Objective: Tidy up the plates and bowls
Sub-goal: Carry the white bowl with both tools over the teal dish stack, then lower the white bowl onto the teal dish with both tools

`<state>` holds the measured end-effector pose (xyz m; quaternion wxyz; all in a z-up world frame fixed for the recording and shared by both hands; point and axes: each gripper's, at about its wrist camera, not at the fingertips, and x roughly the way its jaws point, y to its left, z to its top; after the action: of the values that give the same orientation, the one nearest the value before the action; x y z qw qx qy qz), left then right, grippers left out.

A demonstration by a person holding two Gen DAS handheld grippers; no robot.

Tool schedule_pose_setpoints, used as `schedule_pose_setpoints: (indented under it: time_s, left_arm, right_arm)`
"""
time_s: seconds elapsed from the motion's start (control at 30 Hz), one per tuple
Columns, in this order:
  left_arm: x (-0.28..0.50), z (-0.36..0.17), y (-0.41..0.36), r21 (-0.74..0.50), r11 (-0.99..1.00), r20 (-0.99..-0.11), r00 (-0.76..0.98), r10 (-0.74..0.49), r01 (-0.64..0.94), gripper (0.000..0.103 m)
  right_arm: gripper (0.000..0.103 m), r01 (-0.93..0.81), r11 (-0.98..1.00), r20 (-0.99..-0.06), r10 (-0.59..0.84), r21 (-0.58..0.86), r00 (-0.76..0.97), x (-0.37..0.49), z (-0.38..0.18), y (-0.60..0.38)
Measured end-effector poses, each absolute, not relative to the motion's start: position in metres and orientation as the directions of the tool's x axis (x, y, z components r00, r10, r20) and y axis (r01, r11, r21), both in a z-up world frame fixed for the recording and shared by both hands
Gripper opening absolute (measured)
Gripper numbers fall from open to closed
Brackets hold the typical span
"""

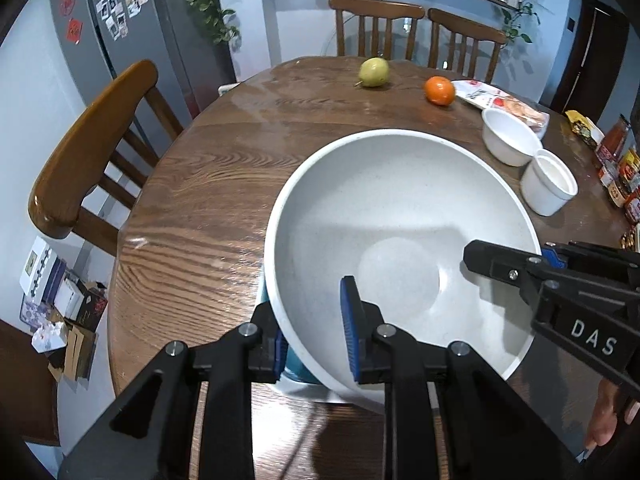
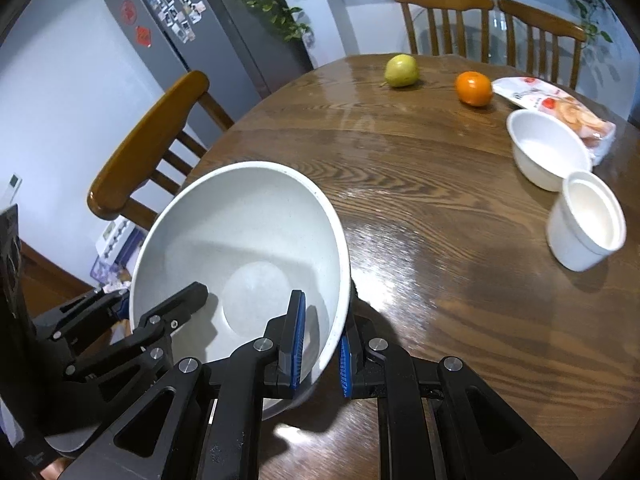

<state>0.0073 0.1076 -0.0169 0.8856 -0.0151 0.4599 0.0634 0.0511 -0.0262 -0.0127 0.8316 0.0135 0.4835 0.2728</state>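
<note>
You hold a large, speckled off-white ceramic bowl [image 1: 400,248] between both tongs, tilted above the round, dark-grained wooden bench [image 1: 208,184]. Your left tongs [image 1: 316,332] are closed narrow on the bowl's near-left rim: one blue-padded finger [image 1: 350,328] lies inside the bowl, the other sits outside against its wall. Your right tongs [image 2: 320,344] clamp the opposite rim in the same way, one blue pad inside and one outside, with the rim pinched between them. In the left wrist view the right tongs reach in from the right edge, their black finger lying over the bowl's inner wall. In the right wrist view the left tongs come in from the lower left and grip the far rim there.

Beneath the bowl, in the left wrist view, a teal and white shape [image 1: 298,368] shows just under its lower edge; you cannot tell what it is.

Farther along the bench, to the right, stand a small white bowl [image 2: 548,152] and, just beside it and nearer you, a white straight-sided cup [image 2: 584,224]. Behind the small bowl lies a plastic snack packet [image 2: 560,108]. An orange [image 2: 474,88] and a yellow-green pear [image 2: 401,70] rest near the bench's far edge, well apart from the bowl you carry. Wooden chairs [image 1: 92,152] stand around the bench.
</note>
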Motion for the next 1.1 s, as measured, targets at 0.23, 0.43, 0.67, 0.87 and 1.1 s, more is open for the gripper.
schedule_pose_setpoints:
  time_s: [0.23,0.43,0.67,0.87,1.1]
  left_arm:
    - [0.010,-0.028,0.129,0.029,0.988,-0.841,0.531,0.106,-0.151,0.022]
    - [0.011,-0.039,0.137,0.031,0.988,-0.860,0.500,0.103,-0.151,0.022]
    - [0.012,-0.048,0.139,0.027,0.990,-0.874,0.477,0.092,-0.142,0.022]
    - [0.013,-0.050,0.137,0.031,0.991,-0.875,0.475,0.092,-0.133,0.022]
    - [0.017,-0.052,0.134,0.043,0.992,-0.875,0.475,0.096,-0.122,0.022]
  right_arm:
    - [0.016,-0.450,0.844,-0.818,0.465,0.292,0.340,0.058,-0.024,-0.004]
    - [0.016,-0.443,0.847,-0.840,0.450,0.295,0.302,0.061,-0.038,0.007]
    - [0.016,-0.427,0.856,-0.856,0.432,0.290,0.285,0.060,-0.048,0.008]
    - [0.016,-0.419,0.864,-0.860,0.420,0.281,0.290,0.060,-0.049,0.009]
    - [0.016,-0.409,0.870,-0.864,0.410,0.274,0.293,0.061,-0.051,0.008]
